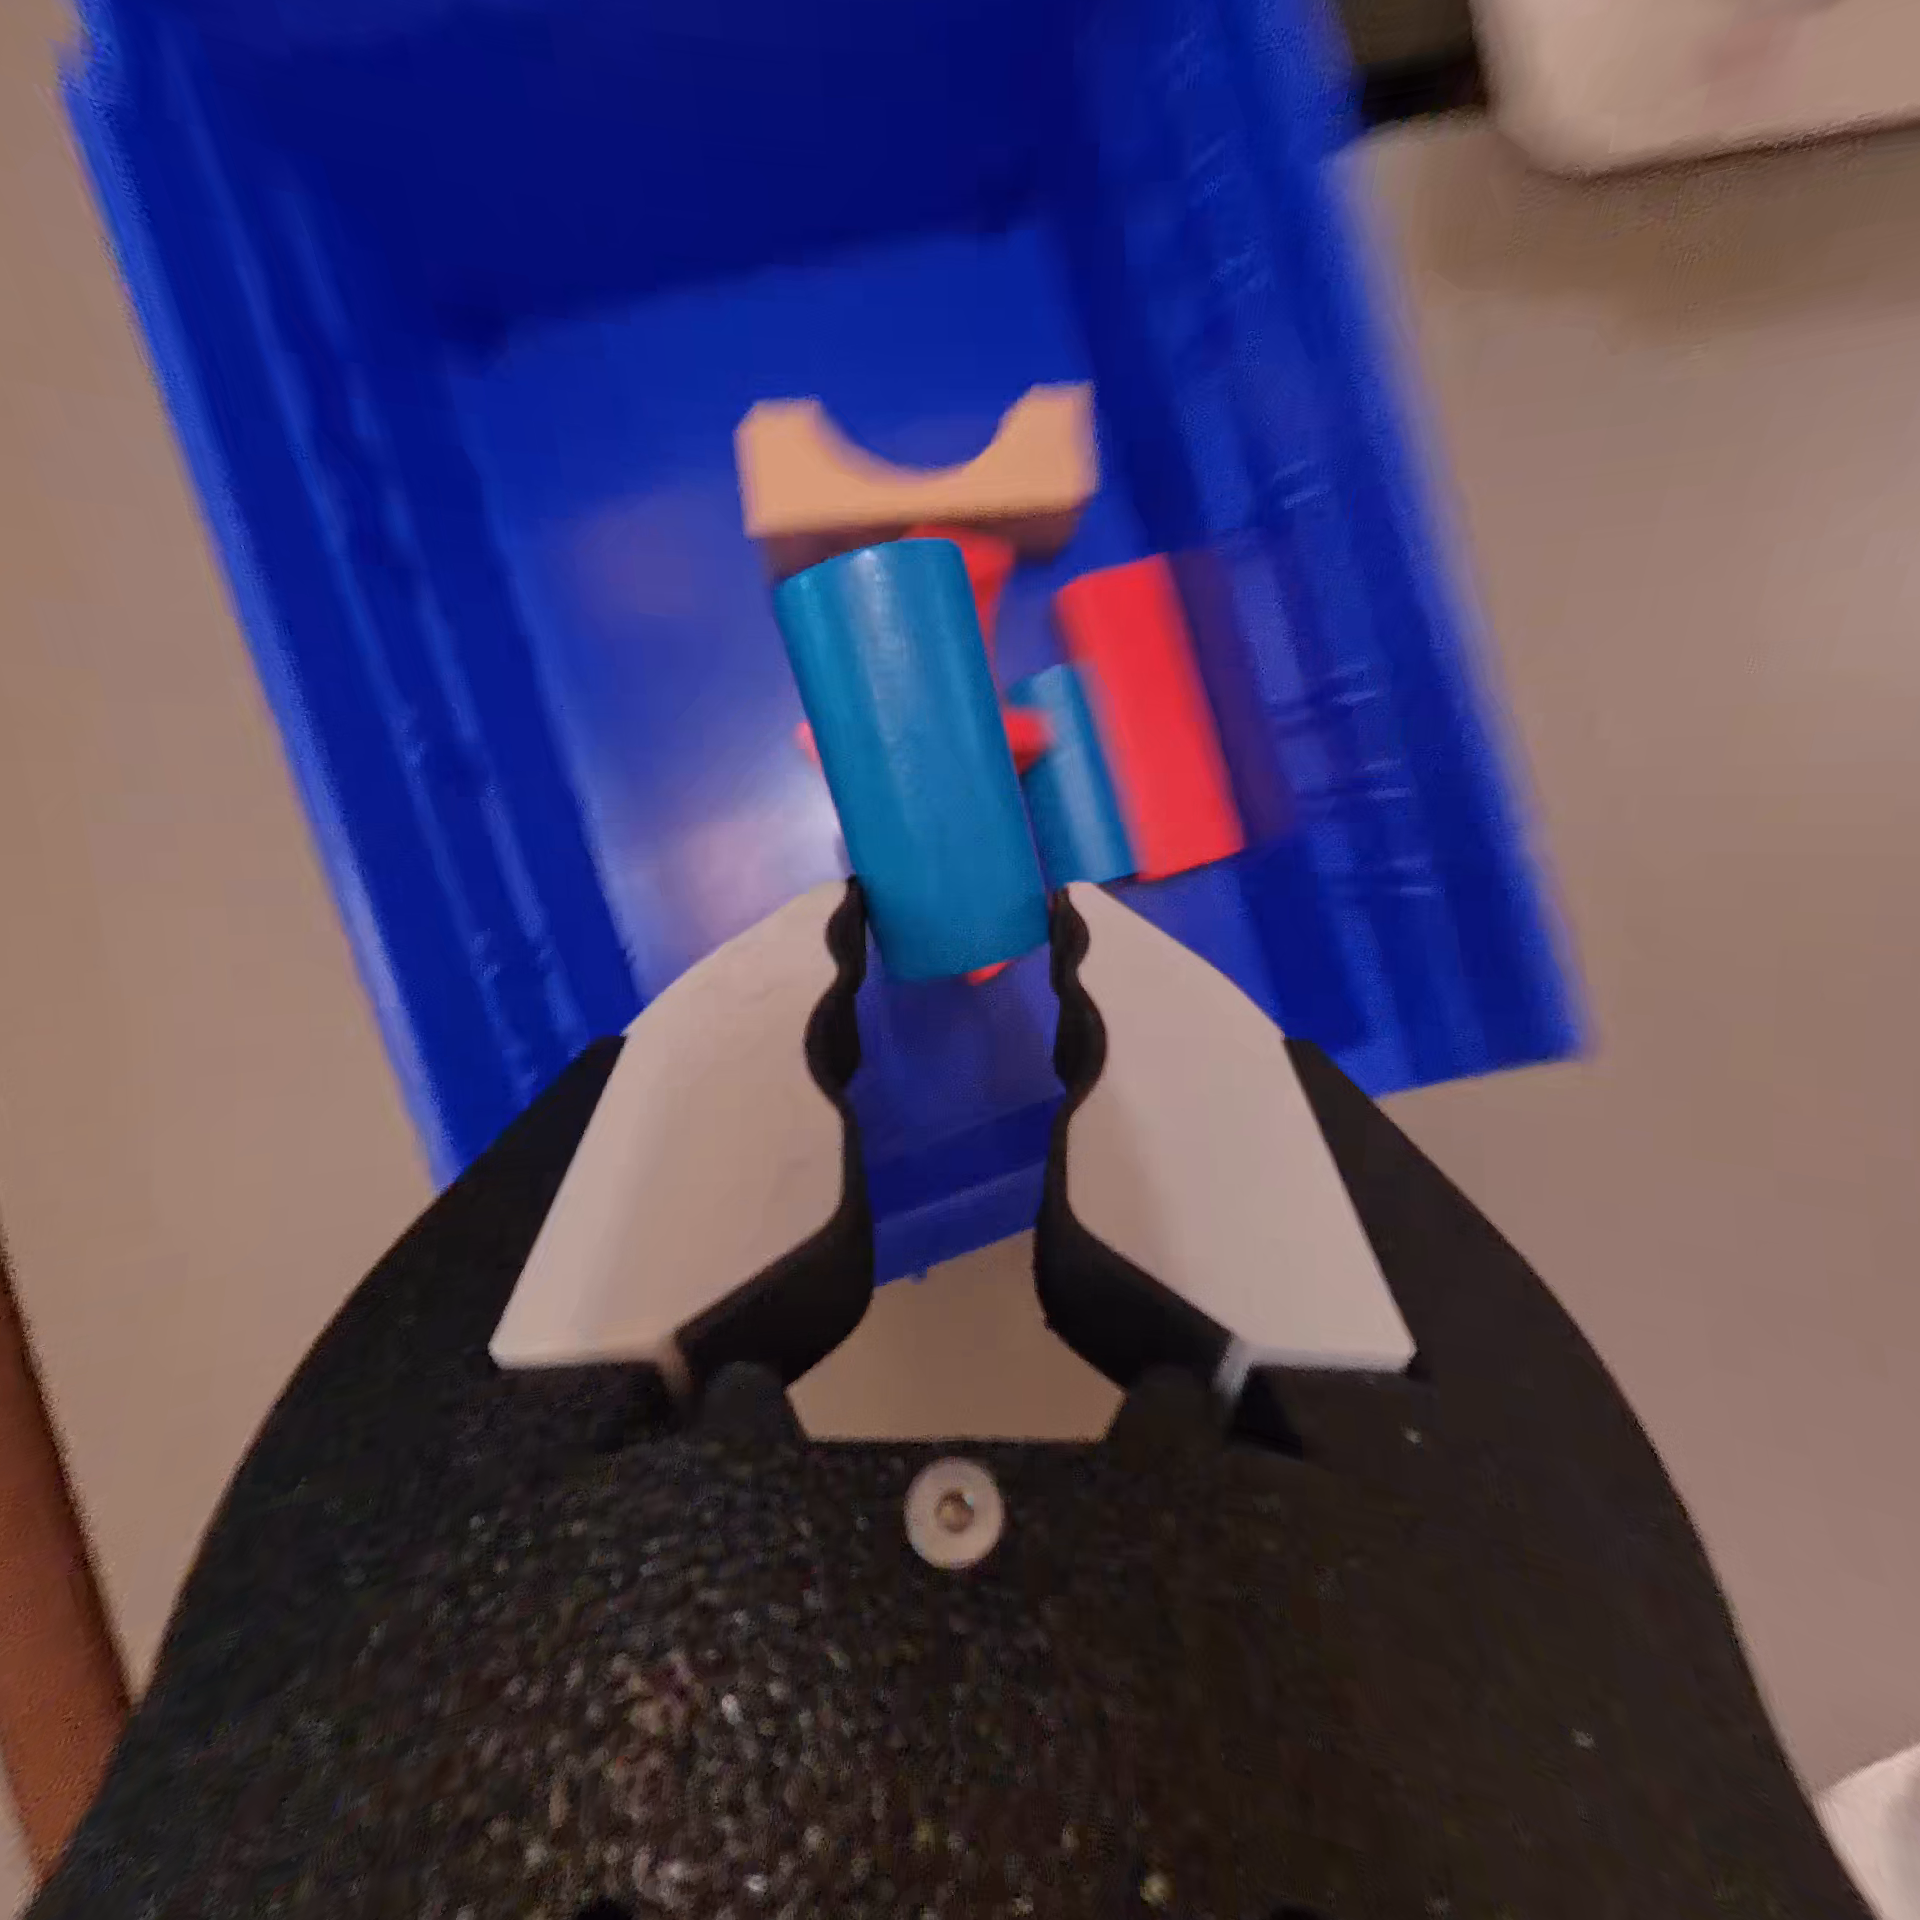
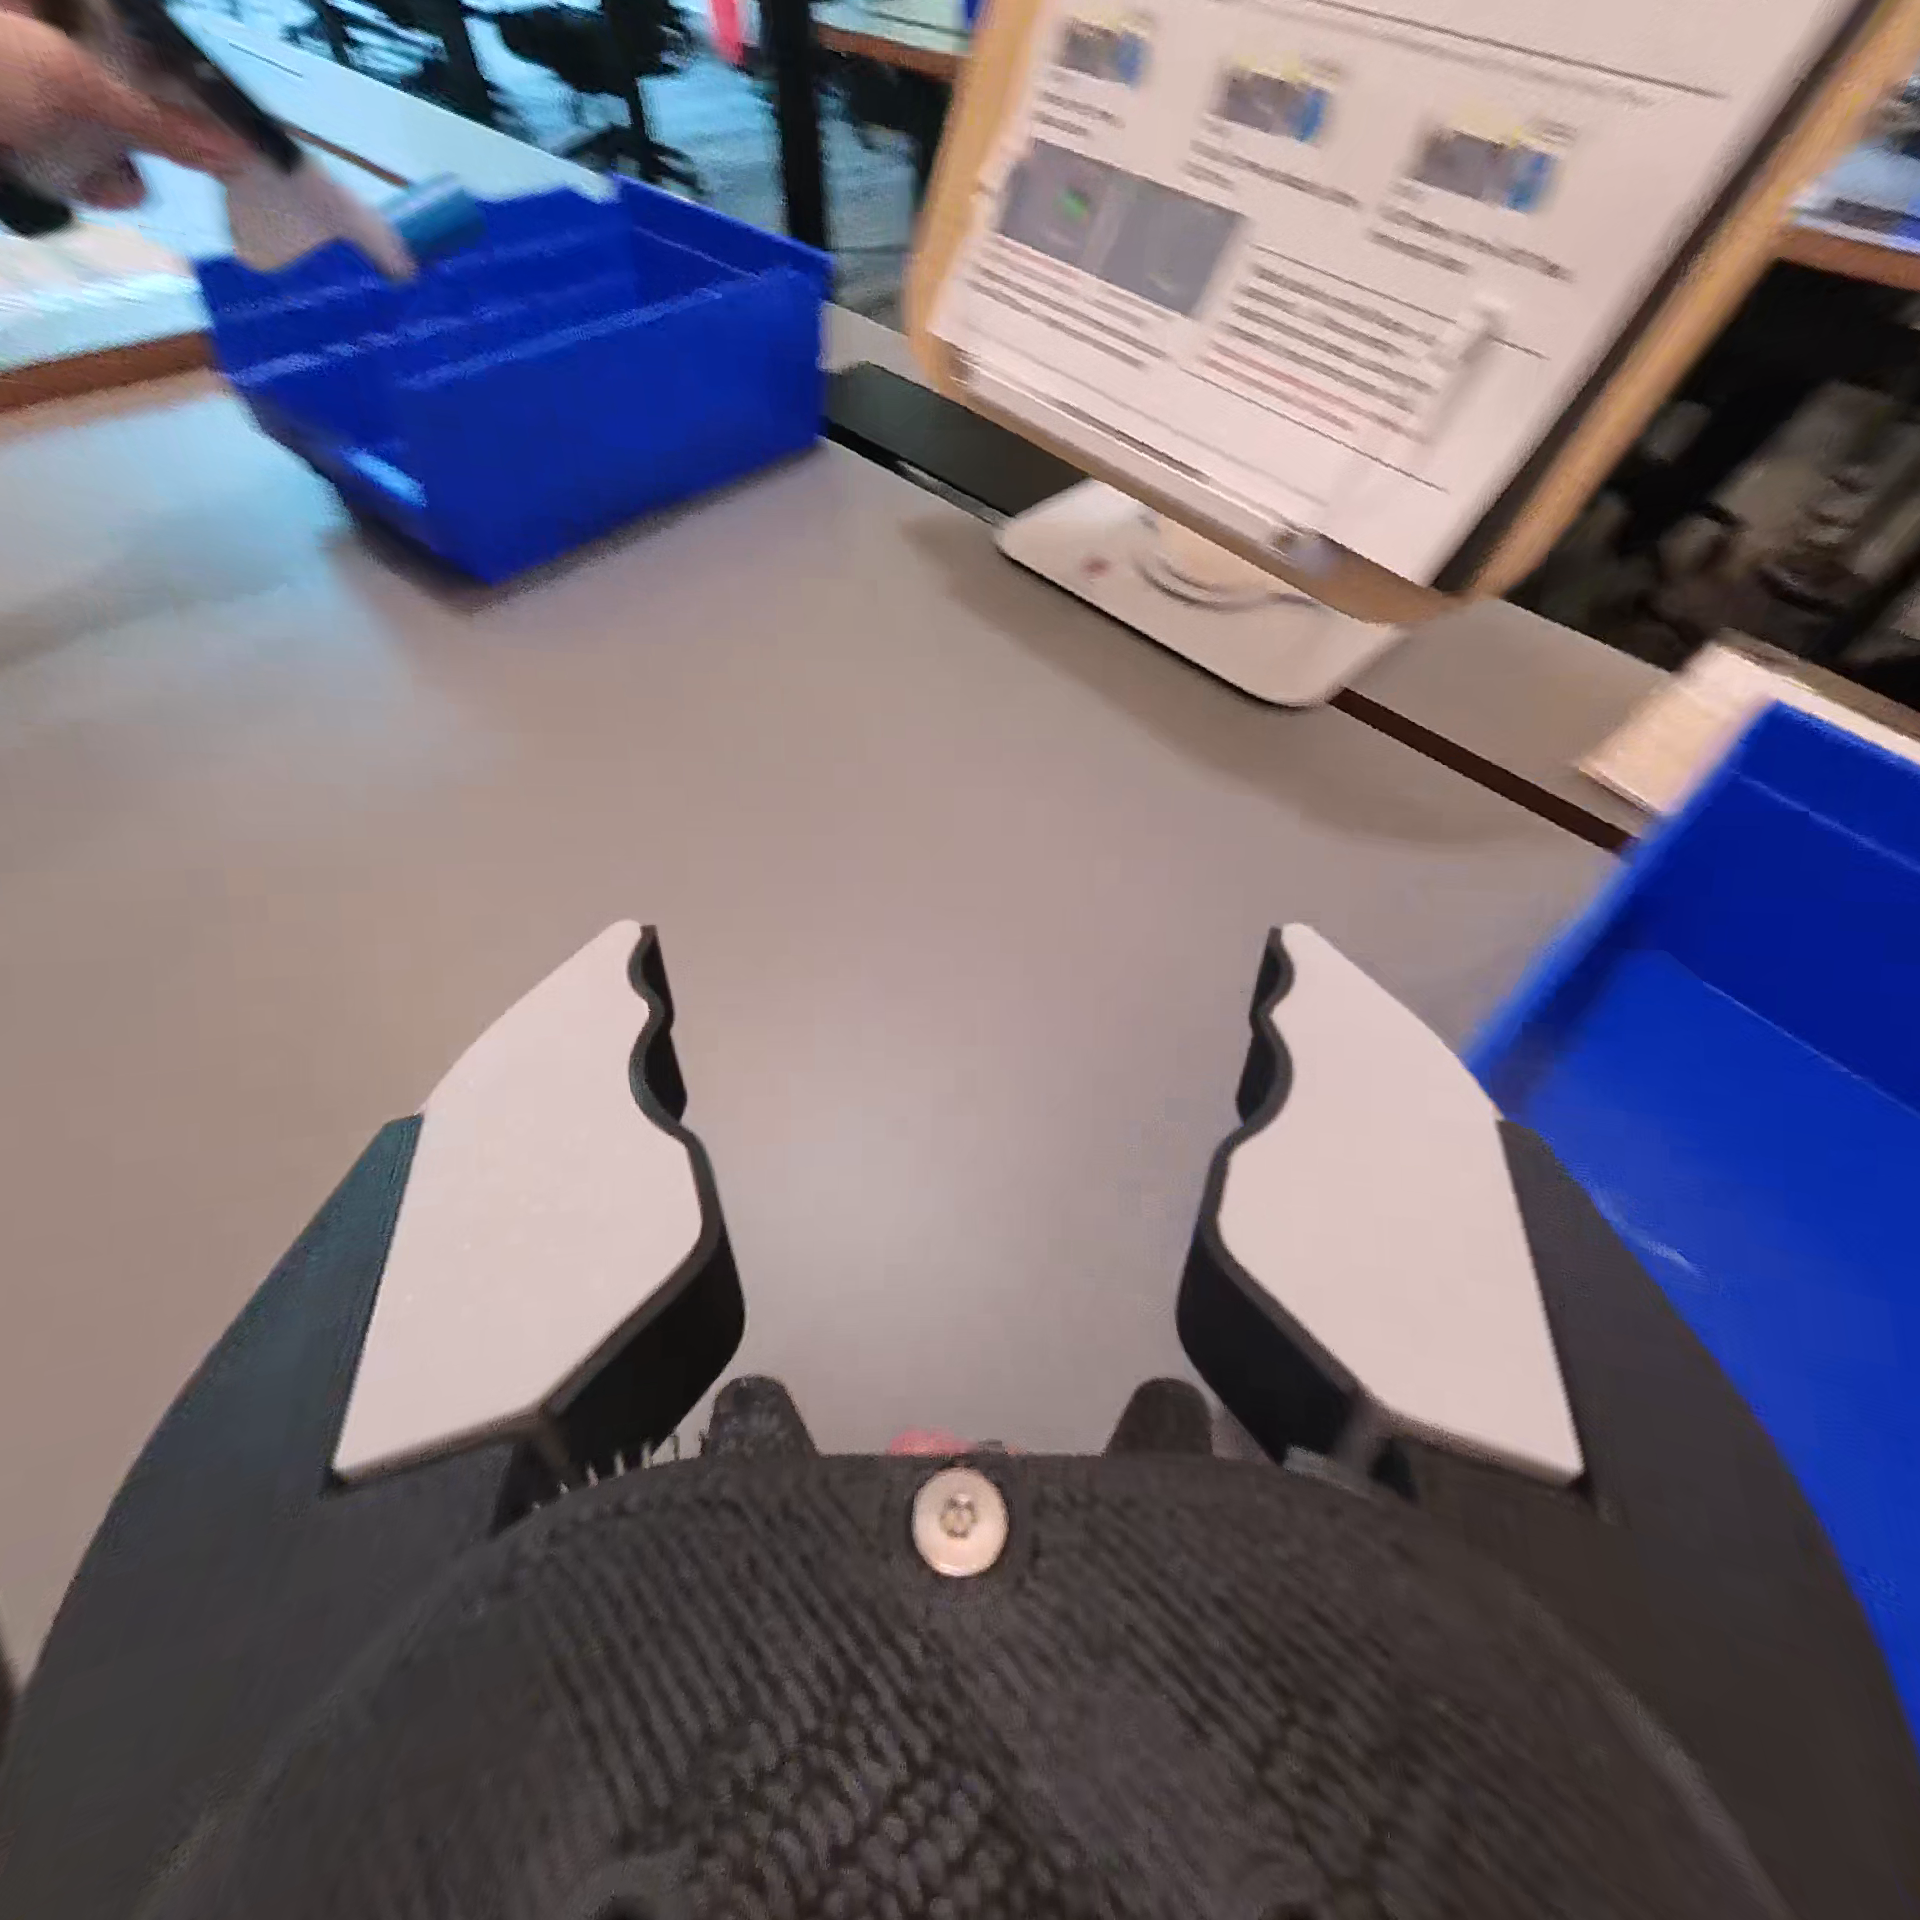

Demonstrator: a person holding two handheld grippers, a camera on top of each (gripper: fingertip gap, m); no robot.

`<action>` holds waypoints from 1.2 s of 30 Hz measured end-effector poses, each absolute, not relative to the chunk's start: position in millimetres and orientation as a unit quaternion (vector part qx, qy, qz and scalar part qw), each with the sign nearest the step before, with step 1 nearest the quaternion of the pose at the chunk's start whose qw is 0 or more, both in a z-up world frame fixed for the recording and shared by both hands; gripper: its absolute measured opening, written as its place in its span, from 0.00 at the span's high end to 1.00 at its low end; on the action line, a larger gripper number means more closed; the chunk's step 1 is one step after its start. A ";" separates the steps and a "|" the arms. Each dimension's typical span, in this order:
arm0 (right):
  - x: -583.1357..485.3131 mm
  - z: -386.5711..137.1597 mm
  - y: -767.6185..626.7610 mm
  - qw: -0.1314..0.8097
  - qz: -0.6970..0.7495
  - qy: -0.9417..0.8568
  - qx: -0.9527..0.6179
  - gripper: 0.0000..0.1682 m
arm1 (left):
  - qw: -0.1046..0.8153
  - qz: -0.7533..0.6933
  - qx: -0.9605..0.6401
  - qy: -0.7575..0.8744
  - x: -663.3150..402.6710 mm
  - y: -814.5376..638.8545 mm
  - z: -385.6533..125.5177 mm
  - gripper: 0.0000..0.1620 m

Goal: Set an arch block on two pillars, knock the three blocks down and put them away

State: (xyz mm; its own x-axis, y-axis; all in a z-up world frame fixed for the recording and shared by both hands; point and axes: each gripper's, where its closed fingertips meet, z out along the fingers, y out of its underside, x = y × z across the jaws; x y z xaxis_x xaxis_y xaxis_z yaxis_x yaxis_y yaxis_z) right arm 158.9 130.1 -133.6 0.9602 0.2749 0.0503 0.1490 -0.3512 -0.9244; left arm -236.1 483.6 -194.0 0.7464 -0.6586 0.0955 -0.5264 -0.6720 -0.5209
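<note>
My left gripper (image 1: 956, 914) is shut on the lower end of a teal-blue cylinder (image 1: 904, 758) and holds it above the inside of a blue bin (image 1: 312, 520). In the bin lie a tan arch block (image 1: 914, 488), a red block (image 1: 1143, 717), a smaller blue cylinder (image 1: 1075, 774) and a red piece (image 1: 982, 582) partly hidden behind the held cylinder. The right wrist view shows this bin (image 2: 582, 416) at the far left with the cylinder (image 2: 436, 213) over it. My right gripper (image 2: 961, 966) is open and empty above the grey table (image 2: 831, 779).
A second blue bin (image 2: 1714, 1039) stands close to the right of my right gripper. A tilted board with a printed sheet (image 2: 1351, 260) on a white base (image 2: 1195, 592) stands at the table's far edge. A hand (image 2: 73, 114) holds the left gripper.
</note>
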 end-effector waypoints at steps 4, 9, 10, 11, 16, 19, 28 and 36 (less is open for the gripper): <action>106.8 -115.3 161.3 0.567 0.127 -0.179 -0.794 0.38 | 0.334 -0.245 -0.809 0.417 -179.3 435.7 -135.2 0.79; 58.9 -86.3 201.1 0.594 0.204 -0.206 -0.750 0.43 | 0.384 -0.357 -0.670 0.526 -105.3 345.4 -97.1 0.79; 47.3 -80.6 204.9 0.597 0.227 -0.219 -0.738 0.45 | 0.387 -0.379 -0.637 0.549 -91.7 325.2 -94.4 0.79; 36.5 -74.8 207.8 0.601 0.249 -0.228 -0.725 0.47 | 0.387 -0.397 -0.606 0.571 -79.4 305.8 -93.4 0.79; 3.7 -55.2 211.8 0.619 0.295 -0.258 -0.681 0.53 | 0.401 -0.436 -0.494 0.637 -35.4 239.3 -104.9 0.79; -1.8 -57.4 210.0 0.616 0.289 -0.272 -0.681 0.55 | 0.394 -0.473 -0.461 0.639 -22.0 217.1 -108.8 0.79; -0.9 -68.5 202.4 0.595 0.303 -0.298 -0.682 0.68 | 0.394 -0.489 -0.404 0.665 -8.8 188.2 -116.1 0.79; -4.2 -79.2 188.2 0.571 0.311 -0.346 -0.676 0.80 | 0.386 -0.487 -0.393 0.677 -7.8 182.5 -125.4 0.79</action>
State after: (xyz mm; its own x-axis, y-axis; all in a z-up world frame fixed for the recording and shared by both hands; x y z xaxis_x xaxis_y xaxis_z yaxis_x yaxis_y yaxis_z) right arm -4.2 188.2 -79.2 0.5661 0.8239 -0.0257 0.1129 -0.1084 -0.9877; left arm -7.8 182.5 -125.4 -0.3925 -0.9090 -0.1406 -0.1563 0.2165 -0.9637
